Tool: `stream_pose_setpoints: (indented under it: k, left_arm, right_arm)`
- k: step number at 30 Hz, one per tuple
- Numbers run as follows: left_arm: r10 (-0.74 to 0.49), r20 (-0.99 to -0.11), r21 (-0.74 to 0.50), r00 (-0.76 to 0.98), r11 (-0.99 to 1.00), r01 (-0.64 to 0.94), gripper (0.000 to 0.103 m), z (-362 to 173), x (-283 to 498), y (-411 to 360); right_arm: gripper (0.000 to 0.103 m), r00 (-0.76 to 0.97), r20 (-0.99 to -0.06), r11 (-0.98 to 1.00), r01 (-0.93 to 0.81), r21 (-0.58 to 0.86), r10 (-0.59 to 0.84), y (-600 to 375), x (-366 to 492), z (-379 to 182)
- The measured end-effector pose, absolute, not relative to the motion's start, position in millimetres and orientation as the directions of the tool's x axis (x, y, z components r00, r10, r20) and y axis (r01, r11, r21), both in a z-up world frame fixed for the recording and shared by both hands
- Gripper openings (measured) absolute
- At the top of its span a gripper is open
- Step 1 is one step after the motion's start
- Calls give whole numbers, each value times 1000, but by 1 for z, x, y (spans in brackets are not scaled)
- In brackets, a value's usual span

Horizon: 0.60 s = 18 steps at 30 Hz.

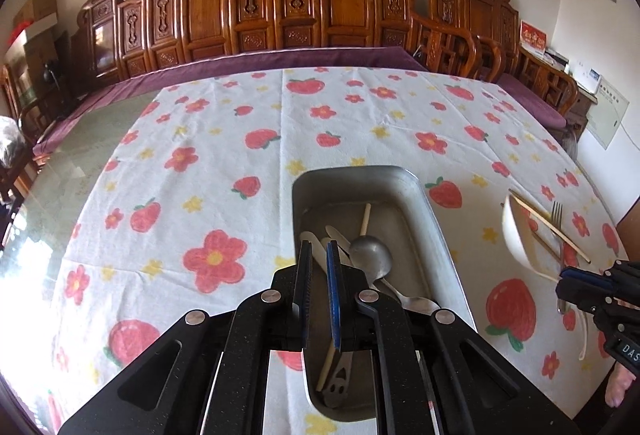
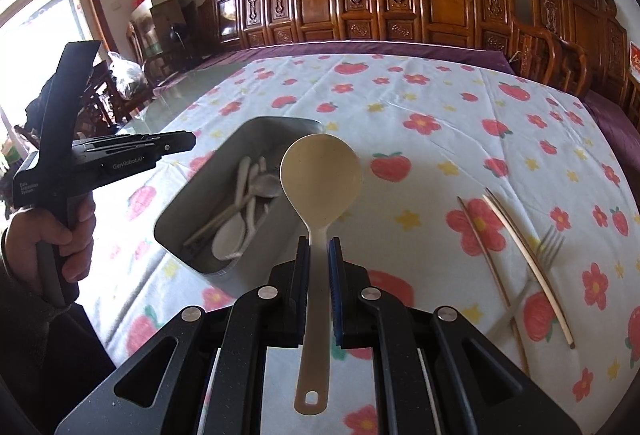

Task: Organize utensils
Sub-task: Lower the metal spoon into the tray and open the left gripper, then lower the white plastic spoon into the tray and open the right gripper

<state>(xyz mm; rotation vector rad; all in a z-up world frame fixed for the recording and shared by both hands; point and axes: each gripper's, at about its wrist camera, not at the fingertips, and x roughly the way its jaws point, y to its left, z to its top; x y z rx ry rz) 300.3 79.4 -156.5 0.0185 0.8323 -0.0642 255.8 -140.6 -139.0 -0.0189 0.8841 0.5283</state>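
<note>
My right gripper (image 2: pixel 319 247) is shut on the handle of a large cream serving spoon (image 2: pixel 320 175), held in the air just right of the metal tray (image 2: pixel 256 131). In the left wrist view the same spoon (image 1: pixel 520 235) hangs from the right gripper (image 1: pixel 568 281) at the far right. My left gripper (image 1: pixel 319 249) hovers over the near part of the tray (image 1: pixel 420 195), shut and holding nothing. The tray holds a metal spoon (image 1: pixel 370 255), white spoons (image 2: pixel 232 235) and a chopstick (image 1: pixel 365 219). Two chopsticks (image 2: pixel 520 255) and a fork (image 2: pixel 550 243) lie on the cloth to the right.
The table carries a white cloth with red flowers and strawberries (image 1: pixel 216 259), with bare glass (image 1: pixel 60 195) at its left. A carved wooden bench (image 1: pixel 280 3) with a purple cushion runs along the far side. A person's hand (image 2: pixel 76 235) grips the left gripper's handle.
</note>
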Motion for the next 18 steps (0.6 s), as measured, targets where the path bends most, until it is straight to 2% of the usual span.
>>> stream_pose_setpoints:
  k: [3, 7, 10, 14, 18]
  left_arm:
    - [-56, -729, -18, 683, 998, 62, 19, -150, 298, 88]
    - [-56, -717, -23, 695, 998, 56, 24, -142, 295, 97]
    - [-34, -704, -12, 709, 999, 36, 38, -136, 292, 106]
    - [-19, -695, -12, 719, 1000, 14, 46, -131, 290, 120]
    - [-10, -693, -23, 721, 1000, -8, 46, -128, 289, 133]
  right_arm:
    - [11, 506, -737, 862, -464, 206, 448, -121, 262, -132]
    - [11, 490, -734, 850, -475, 227, 470, -98, 273, -128]
    - [11, 474, -737, 845, -474, 247, 481, -81, 282, -129]
    - [11, 454, -748, 846, -462, 267, 484, -61, 296, -136]
    - [11, 451, -765, 855, -458, 243, 460, -43, 306, -145]
